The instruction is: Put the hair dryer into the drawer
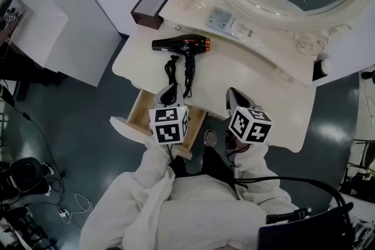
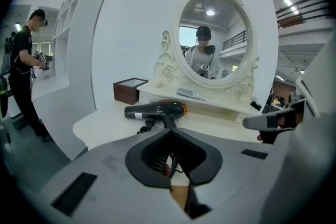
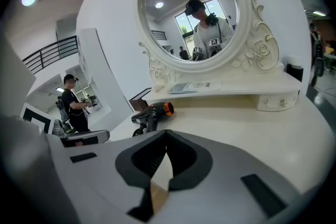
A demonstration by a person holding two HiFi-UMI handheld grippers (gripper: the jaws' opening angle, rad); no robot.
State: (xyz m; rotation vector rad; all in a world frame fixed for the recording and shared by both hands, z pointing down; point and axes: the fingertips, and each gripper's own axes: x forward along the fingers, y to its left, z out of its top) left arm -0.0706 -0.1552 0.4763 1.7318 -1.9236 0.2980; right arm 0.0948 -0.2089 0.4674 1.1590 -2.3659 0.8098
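Now, drawer [image 1: 139,113] pulled open, hair dryer [image 1: 181,44] on table [image 1: 246,73], left tool [image 2: 171,129] and right tool [image 3: 167,131] closed

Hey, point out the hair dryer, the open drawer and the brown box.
hair dryer [image 1: 179,44], head view, black barrel.
drawer [image 1: 139,109], head view, wooden side wall.
brown box [image 1: 146,19], head view, dark side wall.

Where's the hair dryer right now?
In the head view the hair dryer lies on the vanity top, left of centre, between the brown box and the open drawer, ahead of the left gripper.
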